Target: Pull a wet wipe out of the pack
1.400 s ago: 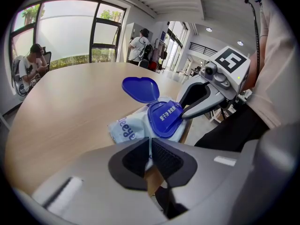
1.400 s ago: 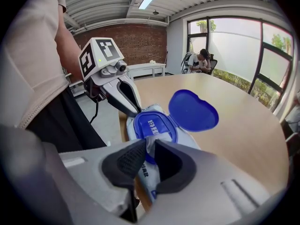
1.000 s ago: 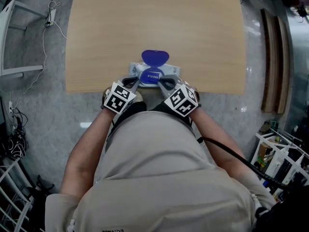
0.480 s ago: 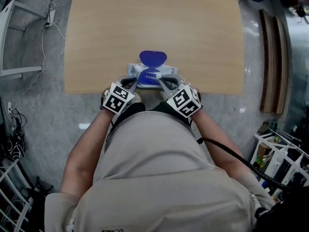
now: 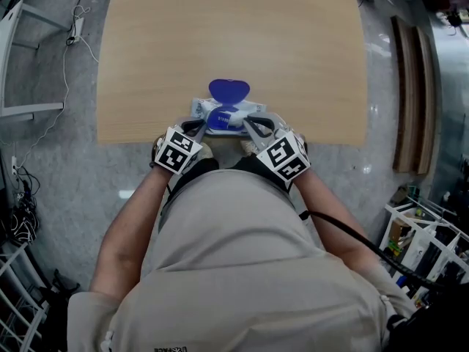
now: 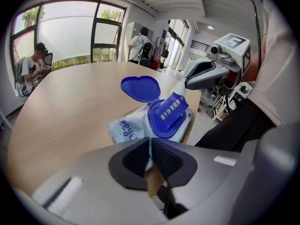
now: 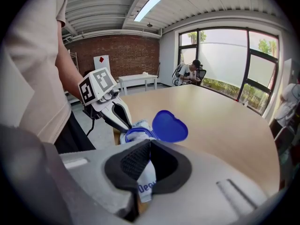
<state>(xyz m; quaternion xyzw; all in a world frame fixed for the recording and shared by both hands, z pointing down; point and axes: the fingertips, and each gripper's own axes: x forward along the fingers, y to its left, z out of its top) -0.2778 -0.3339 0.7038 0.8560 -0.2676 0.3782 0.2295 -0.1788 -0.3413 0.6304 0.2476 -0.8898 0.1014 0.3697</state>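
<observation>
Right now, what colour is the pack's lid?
Blue; the lid shows best in the left gripper view.

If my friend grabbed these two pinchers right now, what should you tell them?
Left gripper: shut on one end of the wipe pack.
Right gripper: shut on the pack's other end.
The pack lies at the near edge of the table, between the two grippers.
Done: the blue lid is flipped open, and a blue seal flap stands up at the opening.
Left: no wipe shows outside the pack. Probably hold the pack with one gripper, free the other, pinch a wipe at the opening and pull.
</observation>
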